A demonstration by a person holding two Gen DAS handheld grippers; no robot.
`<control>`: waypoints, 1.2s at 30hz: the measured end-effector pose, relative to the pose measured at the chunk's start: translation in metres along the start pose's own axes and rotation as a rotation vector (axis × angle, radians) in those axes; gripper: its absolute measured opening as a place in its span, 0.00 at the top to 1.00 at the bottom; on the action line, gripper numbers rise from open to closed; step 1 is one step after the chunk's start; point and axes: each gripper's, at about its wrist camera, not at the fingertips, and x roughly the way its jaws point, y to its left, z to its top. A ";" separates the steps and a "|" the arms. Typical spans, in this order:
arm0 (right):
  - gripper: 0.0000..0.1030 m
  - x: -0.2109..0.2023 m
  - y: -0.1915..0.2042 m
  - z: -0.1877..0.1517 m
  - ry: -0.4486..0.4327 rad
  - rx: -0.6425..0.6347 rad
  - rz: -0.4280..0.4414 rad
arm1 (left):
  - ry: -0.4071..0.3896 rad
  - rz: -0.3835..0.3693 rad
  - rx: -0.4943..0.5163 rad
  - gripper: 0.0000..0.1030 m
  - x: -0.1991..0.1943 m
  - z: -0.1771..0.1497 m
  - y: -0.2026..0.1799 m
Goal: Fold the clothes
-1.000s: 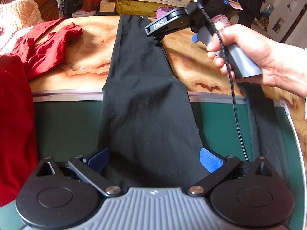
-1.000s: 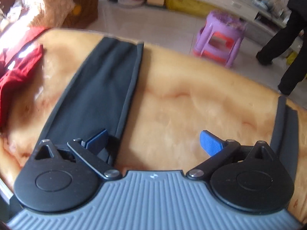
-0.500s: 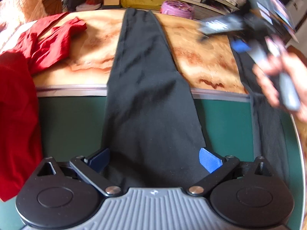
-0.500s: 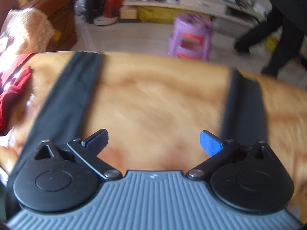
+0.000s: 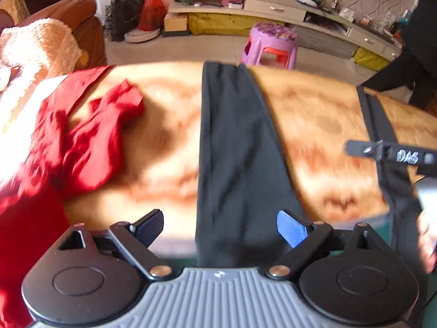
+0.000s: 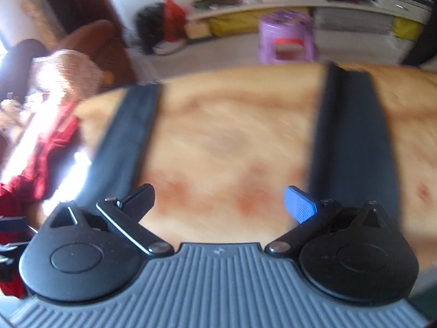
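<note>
Black trousers lie spread on the marbled orange table. One leg [image 5: 235, 147] runs from my left gripper to the far edge; the other leg [image 5: 382, 125] lies at the right. In the right wrist view the legs show at left [image 6: 128, 134] and right [image 6: 352, 136]. My left gripper [image 5: 220, 225] is open and empty, above the near part of the left leg. My right gripper [image 6: 220, 201] is open and empty over bare table between the legs, its right finger at the right leg's edge. Its body shows in the left wrist view [image 5: 393, 154].
Red garments [image 5: 82, 142] lie heaped on the table's left side. A green mat [image 5: 382, 232] covers the near table. Beyond the far edge stand a purple stool [image 5: 270, 46], a brown armchair with a cream blanket [image 5: 43, 43], and a low cabinet [image 5: 273, 8].
My left gripper has moved forward along the left trouser leg, past the green mat. My right gripper has swung right from the left leg to the table between the legs.
</note>
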 end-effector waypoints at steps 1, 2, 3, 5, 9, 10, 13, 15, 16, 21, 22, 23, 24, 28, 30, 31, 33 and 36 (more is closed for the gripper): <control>0.04 0.005 0.011 0.007 -0.011 -0.035 0.009 | -0.009 -0.006 0.006 0.08 0.004 0.007 0.001; 0.12 0.011 0.024 0.015 -0.016 -0.076 0.015 | -0.016 -0.013 0.012 0.08 0.009 0.014 0.002; 0.20 0.018 0.035 0.022 -0.016 -0.113 0.015 | -0.021 -0.024 0.019 0.08 0.015 0.019 0.004; 0.25 0.036 0.054 0.037 -0.005 -0.164 0.018 | -0.029 -0.032 0.048 0.09 0.027 0.029 0.008; 0.37 0.077 0.082 0.060 0.032 -0.203 -0.027 | -0.044 -0.001 0.089 0.09 0.051 0.047 0.021; 0.37 0.086 0.085 0.064 0.039 -0.190 -0.037 | -0.048 0.000 0.089 0.09 0.055 0.051 0.025; 0.37 0.110 0.094 0.072 0.054 -0.176 -0.052 | -0.063 0.004 0.084 0.09 0.064 0.060 0.036; 0.37 0.120 0.100 0.076 0.059 -0.166 -0.054 | -0.071 0.017 0.078 0.09 0.070 0.065 0.042; 0.38 0.124 0.103 0.078 0.058 -0.154 -0.052 | -0.070 0.019 0.079 0.09 0.073 0.067 0.044; 0.39 0.138 0.122 0.086 0.056 -0.136 -0.048 | -0.067 0.030 0.077 0.09 0.086 0.069 0.055; 0.39 0.142 0.128 0.085 0.065 -0.165 -0.064 | -0.064 0.042 0.077 0.09 0.090 0.070 0.055; 0.39 0.145 0.134 0.085 0.069 -0.197 -0.079 | -0.058 0.047 0.067 0.09 0.093 0.070 0.056; 0.39 0.147 0.139 0.085 0.070 -0.227 -0.092 | -0.054 0.042 0.049 0.09 0.095 0.070 0.058; 0.71 0.149 0.147 0.086 0.065 -0.262 -0.089 | -0.053 0.031 0.044 0.09 0.097 0.068 0.060; 0.87 0.148 0.144 0.088 0.063 -0.236 -0.085 | -0.053 0.035 0.041 0.09 0.099 0.067 0.062; 0.87 0.147 0.140 0.089 0.057 -0.211 -0.088 | -0.052 0.036 0.034 0.09 0.099 0.068 0.063; 0.76 0.145 0.126 0.095 0.046 -0.114 -0.084 | -0.052 0.036 0.021 0.09 0.101 0.069 0.064; 0.48 0.139 0.110 0.103 0.049 -0.050 -0.091 | -0.054 0.043 0.013 0.09 0.103 0.070 0.064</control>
